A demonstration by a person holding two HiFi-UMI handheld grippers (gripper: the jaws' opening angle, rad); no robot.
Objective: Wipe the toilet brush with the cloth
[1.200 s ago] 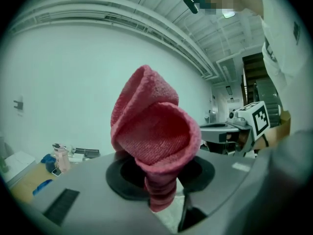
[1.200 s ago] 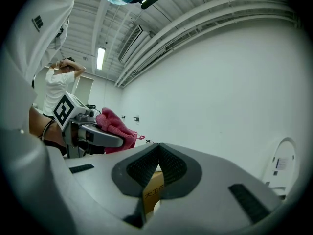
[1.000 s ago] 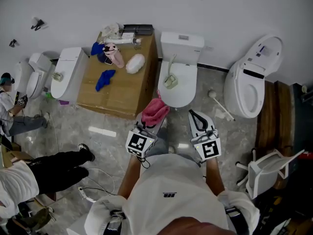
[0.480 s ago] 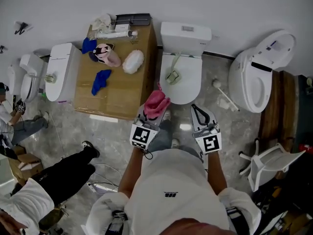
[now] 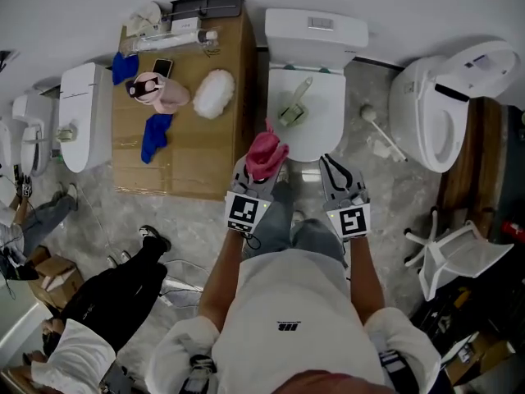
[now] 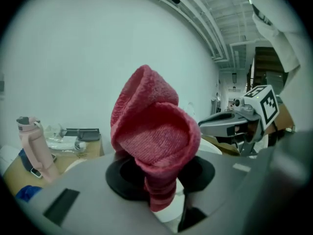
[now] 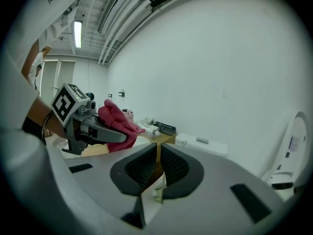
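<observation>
A pale green toilet brush (image 5: 294,109) lies on the closed lid of the white toilet (image 5: 316,138) straight ahead. My left gripper (image 5: 264,169) is shut on a bunched pink-red cloth (image 5: 265,153), which stands up from the jaws (image 6: 154,141) near the toilet's front left edge. My right gripper (image 5: 337,171) hovers over the toilet's front right edge. Its jaws have just been opening and show a narrow gap (image 7: 157,168) with nothing between them. Through that gap a bit of the brush (image 7: 157,190) shows farther off. Each gripper appears in the other's view.
Left of the toilet stands a brown box-like table (image 5: 205,167) with a blue cloth (image 5: 153,135), a white fluffy item (image 5: 213,93) and a pink bottle (image 5: 156,93). Another toilet (image 5: 447,113) with raised lid, a brush on the floor (image 5: 379,134), a white chair (image 5: 459,257) and a bystander's legs (image 5: 123,290) surround me.
Both grippers have moved forward toward the toilet, which now sits closer in the head view. The cloth stays in the left gripper.
</observation>
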